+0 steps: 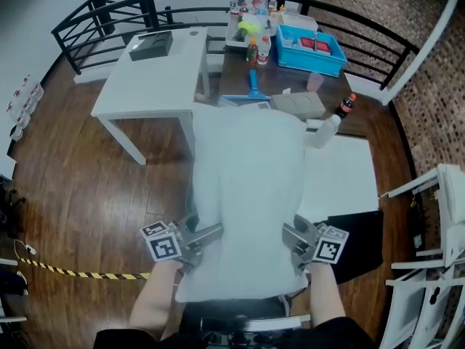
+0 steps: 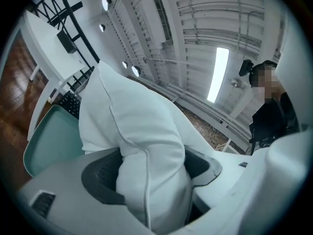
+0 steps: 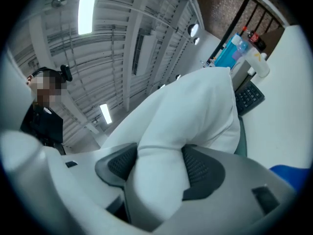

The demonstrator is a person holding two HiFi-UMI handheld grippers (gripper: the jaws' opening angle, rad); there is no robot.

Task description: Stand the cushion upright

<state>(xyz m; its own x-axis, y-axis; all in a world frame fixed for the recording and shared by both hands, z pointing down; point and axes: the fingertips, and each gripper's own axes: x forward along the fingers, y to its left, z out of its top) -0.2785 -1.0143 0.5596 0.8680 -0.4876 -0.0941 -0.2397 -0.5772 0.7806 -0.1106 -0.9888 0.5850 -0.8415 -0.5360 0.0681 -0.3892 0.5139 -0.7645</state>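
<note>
Pinching a near corner of the white cushion (image 1: 247,173) in my left gripper (image 2: 149,170), the other in my right gripper (image 3: 159,168). Cushion is stretching away over the white counter (image 1: 341,177). Step, I judge: tipping up. Next: raising both corners evenly.

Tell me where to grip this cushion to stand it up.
Likely its near end, one gripper at each side edge, coming inward, as the left gripper and right gripper do. The cushion is soft and wide; its seamed edges bunch between the jaws.
</note>
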